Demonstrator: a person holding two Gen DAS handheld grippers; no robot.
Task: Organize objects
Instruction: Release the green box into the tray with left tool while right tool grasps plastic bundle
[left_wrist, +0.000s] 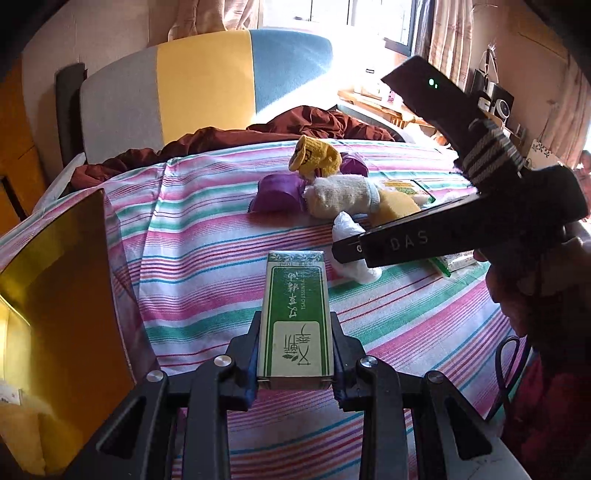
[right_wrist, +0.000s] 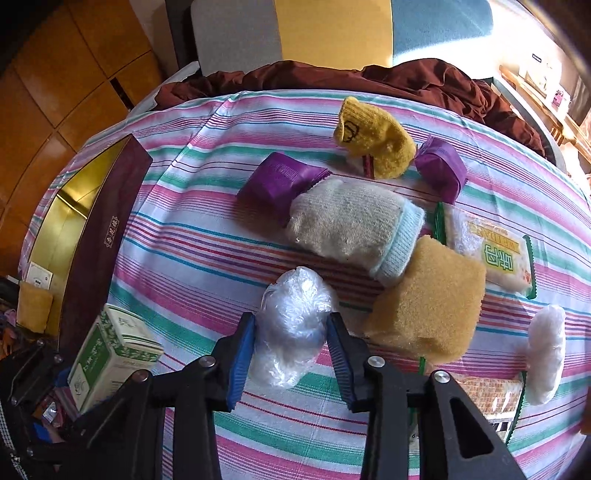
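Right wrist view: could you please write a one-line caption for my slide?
Right claw straddles a crumpled plastic bag on the striped cloth, beside a sponge and socks.

A home bedroom — striped bedsheet, rumpled maroon blanket, curtained window.

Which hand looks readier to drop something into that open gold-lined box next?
Left, probably. The left gripper already clamps the green carton, and the box lies right beside it. The right gripper only straddles a plastic bundle, farther from the box.
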